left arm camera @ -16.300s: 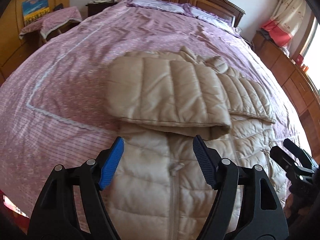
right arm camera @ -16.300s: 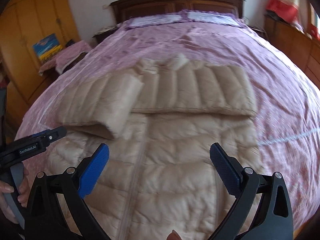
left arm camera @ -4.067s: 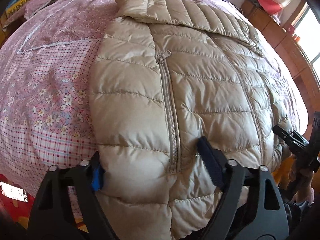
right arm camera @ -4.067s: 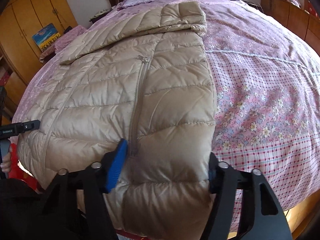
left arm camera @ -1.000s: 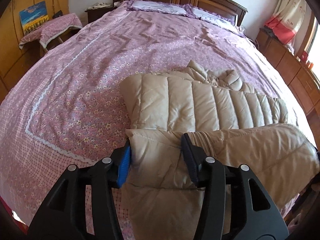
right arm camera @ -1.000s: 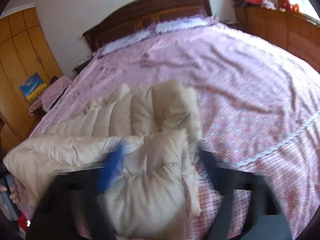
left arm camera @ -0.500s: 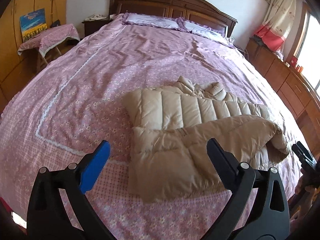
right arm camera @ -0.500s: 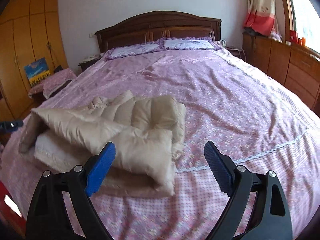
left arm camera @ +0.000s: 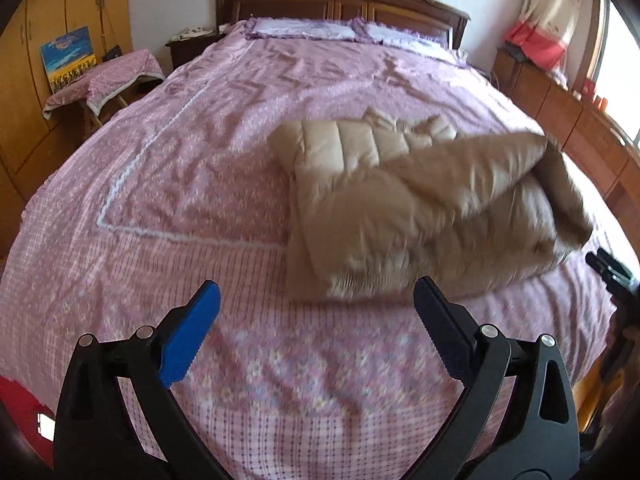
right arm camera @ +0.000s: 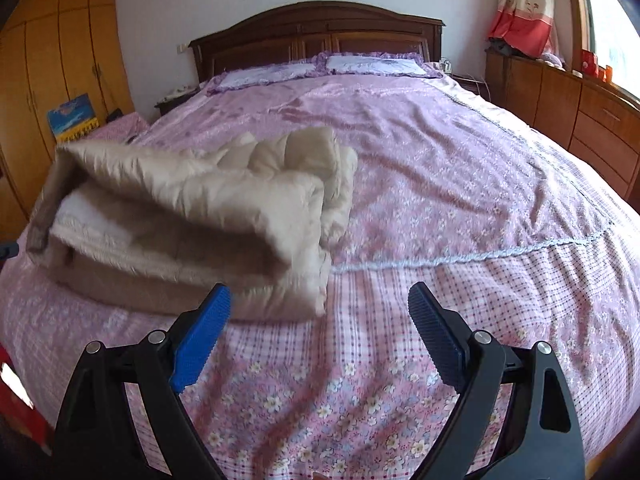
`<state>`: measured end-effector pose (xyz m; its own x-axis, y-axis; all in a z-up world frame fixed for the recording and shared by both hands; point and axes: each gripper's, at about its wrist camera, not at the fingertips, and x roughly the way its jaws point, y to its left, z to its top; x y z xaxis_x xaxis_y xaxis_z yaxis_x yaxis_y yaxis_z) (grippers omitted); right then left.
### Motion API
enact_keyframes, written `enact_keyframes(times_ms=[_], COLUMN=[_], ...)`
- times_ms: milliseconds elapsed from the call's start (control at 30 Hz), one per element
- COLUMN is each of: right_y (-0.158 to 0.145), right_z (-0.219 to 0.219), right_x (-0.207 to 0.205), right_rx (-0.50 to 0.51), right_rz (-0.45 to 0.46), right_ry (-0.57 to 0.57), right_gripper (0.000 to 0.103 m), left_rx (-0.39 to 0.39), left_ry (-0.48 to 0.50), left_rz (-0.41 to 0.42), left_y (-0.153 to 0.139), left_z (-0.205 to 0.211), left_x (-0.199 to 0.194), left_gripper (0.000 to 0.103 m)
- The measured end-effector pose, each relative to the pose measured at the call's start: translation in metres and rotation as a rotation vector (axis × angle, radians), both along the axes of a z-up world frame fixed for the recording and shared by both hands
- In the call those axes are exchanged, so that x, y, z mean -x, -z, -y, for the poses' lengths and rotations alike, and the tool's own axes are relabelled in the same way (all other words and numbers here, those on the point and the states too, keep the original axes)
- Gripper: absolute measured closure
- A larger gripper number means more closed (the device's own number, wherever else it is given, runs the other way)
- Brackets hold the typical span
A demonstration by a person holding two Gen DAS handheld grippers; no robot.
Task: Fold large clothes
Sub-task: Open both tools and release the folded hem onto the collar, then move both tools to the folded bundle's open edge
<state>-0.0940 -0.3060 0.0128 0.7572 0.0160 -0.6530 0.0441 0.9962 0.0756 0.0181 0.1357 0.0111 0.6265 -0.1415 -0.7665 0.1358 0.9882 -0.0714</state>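
A beige quilted down jacket (left arm camera: 420, 200) lies folded in a thick bundle on the pink floral bedspread (left arm camera: 180, 184). Its top layer stands puffed up, leaving a gap at the near edge. My left gripper (left arm camera: 316, 328) is open and empty, a little short of the bundle's near left corner. In the right wrist view the jacket (right arm camera: 192, 208) lies to the left, and my right gripper (right arm camera: 320, 320) is open and empty just in front of its near right corner. The right gripper's tip also shows at the left view's right edge (left arm camera: 608, 268).
The bed has a dark wooden headboard (right arm camera: 320, 36) and purple pillows (right arm camera: 372, 64). A small covered table (left arm camera: 104, 80) and orange wardrobes (right arm camera: 60, 60) stand to the left. A wooden dresser (right arm camera: 580, 108) runs along the right.
Both grippers let go of the jacket's hem after folding it up over the sleeves, opened wide and drew back toward the foot of the bed. The jacket now rests folded.
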Motion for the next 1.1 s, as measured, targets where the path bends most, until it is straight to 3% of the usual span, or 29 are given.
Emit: enact_keyframes(times_ms=[200, 300, 333, 400, 533, 567, 867, 1033, 1067, 1100], right_y=[0.006, 0.008, 0.009, 0.010, 0.004, 0.001, -0.032, -0.039, -0.039, -0.038], right_z=[-0.021, -0.032, -0.035, -0.040, -0.047, -0.048, -0.050, -0.043, -0.041, -0.040], right_x=[-0.004, -0.011, -0.015, -0.021, -0.032, -0.034, -0.066, -0.099, -0.108, -0.114], right_rx=[0.069, 0.089, 0.099, 0.101, 0.114, 0.115, 0.093, 0.061, 0.056, 0.054], right_rz=[0.016, 0.004, 0.000, 0.006, 0.036, 0.048, 0.135, 0.131, 0.125, 0.119], right_ry=[-0.073, -0.117, -0.128, -0.142, -0.155, -0.156, -0.144, -0.097, -0.082, -0.072], right_gripper=[0.018, 0.034, 0.035, 0.037, 0.044, 0.045, 0.045, 0.045, 0.045, 0.045], left_rx=[0.014, 0.025, 0.025, 0.026, 0.072, 0.081, 0.034, 0.015, 0.010, 0.007], left_ry=[0.060, 0.114, 0.124, 0.121, 0.107, 0.109, 0.094, 0.076, 0.074, 0.071], left_rz=[-0.034, -0.007, -0.002, 0.003, 0.002, 0.016, 0.110, 0.141, 0.143, 0.142], left_y=[0.022, 0.026, 0.028, 0.032, 0.026, 0.020, -0.016, -0.027, -0.027, -0.027], left_z=[0.017, 0.030, 0.034, 0.040, 0.042, 0.043, 0.051, 0.052, 0.052, 0.053], left_x=[-0.002, -0.007, -0.011, -0.022, -0.034, -0.035, -0.073, -0.103, -0.110, -0.115], left_gripper=[0.007, 0.027, 0.032, 0.033, 0.061, 0.063, 0.064, 0.063, 0.061, 0.046])
